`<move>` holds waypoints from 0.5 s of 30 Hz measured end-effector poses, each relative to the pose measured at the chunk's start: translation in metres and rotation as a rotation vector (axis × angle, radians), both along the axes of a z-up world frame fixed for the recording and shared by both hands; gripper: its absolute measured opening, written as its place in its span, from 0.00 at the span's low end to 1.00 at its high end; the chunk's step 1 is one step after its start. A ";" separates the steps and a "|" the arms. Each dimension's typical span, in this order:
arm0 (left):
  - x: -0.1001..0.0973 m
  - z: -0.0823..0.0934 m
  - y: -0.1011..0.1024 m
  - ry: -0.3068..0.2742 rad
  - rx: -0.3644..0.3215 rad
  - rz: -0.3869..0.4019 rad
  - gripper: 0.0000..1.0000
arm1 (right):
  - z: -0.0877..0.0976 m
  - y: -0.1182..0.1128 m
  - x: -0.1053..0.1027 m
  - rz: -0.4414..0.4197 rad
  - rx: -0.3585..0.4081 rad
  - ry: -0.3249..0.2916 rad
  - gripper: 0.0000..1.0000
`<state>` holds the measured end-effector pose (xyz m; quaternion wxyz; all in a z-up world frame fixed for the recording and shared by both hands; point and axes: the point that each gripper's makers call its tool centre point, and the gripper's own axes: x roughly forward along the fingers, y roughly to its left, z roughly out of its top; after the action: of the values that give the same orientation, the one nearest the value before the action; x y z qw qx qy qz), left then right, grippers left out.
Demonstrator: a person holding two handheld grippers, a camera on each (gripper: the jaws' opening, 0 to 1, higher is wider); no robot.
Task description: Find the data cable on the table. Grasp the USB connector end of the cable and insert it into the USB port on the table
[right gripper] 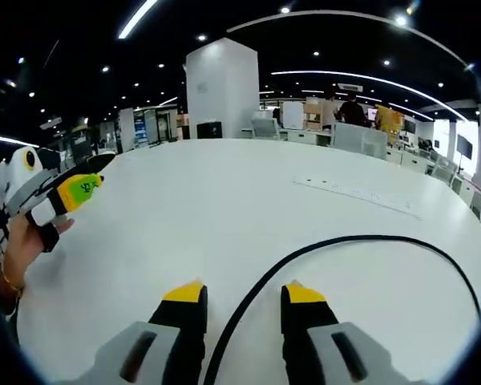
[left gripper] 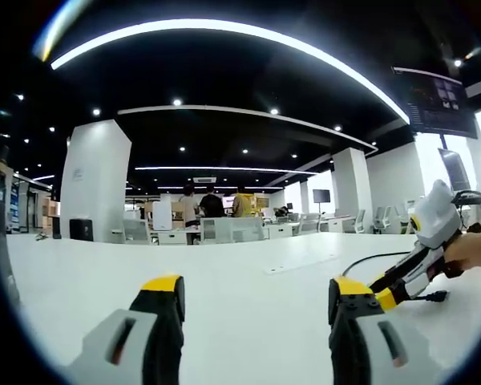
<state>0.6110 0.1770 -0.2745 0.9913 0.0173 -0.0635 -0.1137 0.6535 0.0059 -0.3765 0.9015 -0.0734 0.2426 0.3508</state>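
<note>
Firstly, in the left gripper view the left gripper (left gripper: 256, 285) holds its jaws wide apart over the white table (left gripper: 224, 297), nothing between them. At the right edge the right hand (left gripper: 474, 249), cut off by the rim, holds the right gripper (left gripper: 387, 290) low and tilted. The black data cable (left gripper: 377, 257) bends just beside it; whether the small dark end under the hand is the connector I cannot tell.

In the right gripper view the right gripper (right gripper: 244, 290) is spread too. The data cable (right gripper: 345, 238) passes loose between its jaws and curves right, both ends cut off. A white strip (right gripper: 357, 192) lies farther away. At the left, the left hand (right gripper: 20, 241) holds the left gripper (right gripper: 84, 186).
</note>
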 end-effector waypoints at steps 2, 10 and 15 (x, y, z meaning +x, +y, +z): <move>0.000 0.000 0.000 0.000 -0.001 0.000 0.73 | 0.001 0.001 0.000 -0.002 0.012 0.006 0.36; 0.000 0.000 0.001 0.000 0.001 0.002 0.73 | -0.003 0.000 0.004 -0.018 0.000 0.015 0.33; 0.000 -0.001 0.002 0.001 0.002 0.001 0.73 | -0.004 0.001 0.005 -0.022 -0.020 0.009 0.31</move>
<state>0.6110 0.1785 -0.2751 0.9914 0.0185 -0.0630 -0.1132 0.6590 0.0074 -0.3808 0.9033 -0.0783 0.2512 0.3388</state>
